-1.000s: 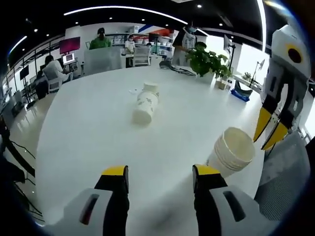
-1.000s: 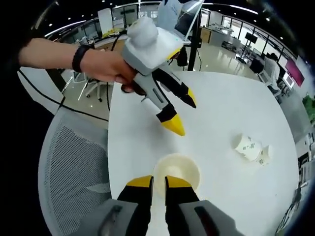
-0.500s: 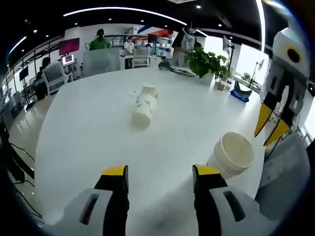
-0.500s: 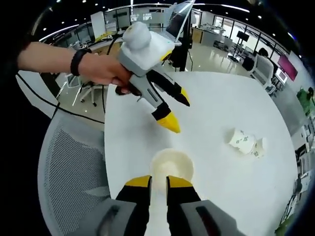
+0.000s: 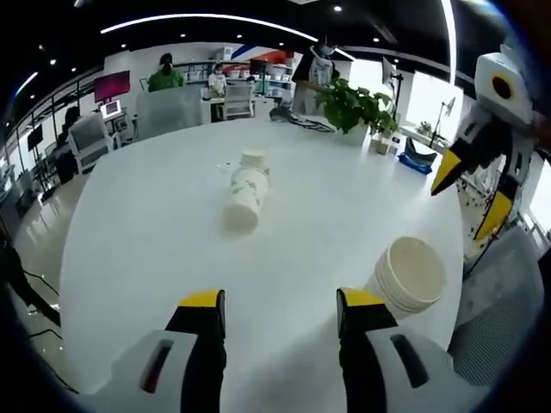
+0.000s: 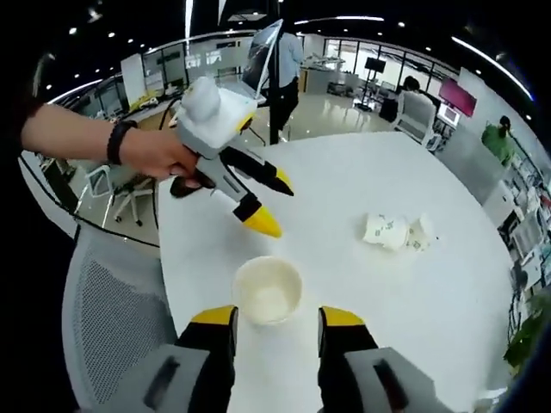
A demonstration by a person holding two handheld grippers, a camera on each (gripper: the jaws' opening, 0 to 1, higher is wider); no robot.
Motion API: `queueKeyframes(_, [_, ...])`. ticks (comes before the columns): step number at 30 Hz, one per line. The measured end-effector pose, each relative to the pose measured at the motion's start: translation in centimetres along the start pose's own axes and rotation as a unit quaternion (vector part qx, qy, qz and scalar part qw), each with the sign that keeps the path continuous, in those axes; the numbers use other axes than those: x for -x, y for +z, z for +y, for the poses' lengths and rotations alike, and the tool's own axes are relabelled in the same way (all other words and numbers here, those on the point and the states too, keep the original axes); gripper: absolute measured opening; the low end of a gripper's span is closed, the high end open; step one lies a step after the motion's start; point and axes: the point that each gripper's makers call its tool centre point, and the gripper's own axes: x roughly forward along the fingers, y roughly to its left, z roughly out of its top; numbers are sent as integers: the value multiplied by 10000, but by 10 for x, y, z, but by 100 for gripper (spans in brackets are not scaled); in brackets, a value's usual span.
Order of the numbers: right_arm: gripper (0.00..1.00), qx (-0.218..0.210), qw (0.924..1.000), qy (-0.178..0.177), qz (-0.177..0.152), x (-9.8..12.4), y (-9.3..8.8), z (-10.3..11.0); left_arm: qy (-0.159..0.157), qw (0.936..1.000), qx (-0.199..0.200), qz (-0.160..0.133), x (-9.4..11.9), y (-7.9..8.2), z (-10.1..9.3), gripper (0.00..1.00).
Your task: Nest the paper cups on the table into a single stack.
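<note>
Standing upright near the edge of the round white table [image 5: 155,224], the nested stack of cream paper cups [image 6: 268,290] sits free just beyond the right gripper [image 6: 275,323], jaws spread wide. The left gripper [image 5: 279,311] gapes too. Two printed paper cups [image 5: 243,189] lie toppled mid-table.

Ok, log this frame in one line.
left gripper open, empty | right gripper open, empty | upright cup stack near table edge | two fallen cups mid-table
</note>
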Motion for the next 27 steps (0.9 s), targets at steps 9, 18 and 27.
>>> queueKeyframes(9, [56,-917,9921,-615,-589,27,-17,-19,-62,10000,-16,-8,-9,8,-2,51])
queueKeyframes(18, [63,-1671,9760,-985,-992,48,-36,-28,-93,9999,-25,-51,-22,21,5,53])
queueKeyframes(27, [64,-1931,9683,-1125,-1115,57,-48,-28,-179,9996,-212,1,-37,36,10,54])
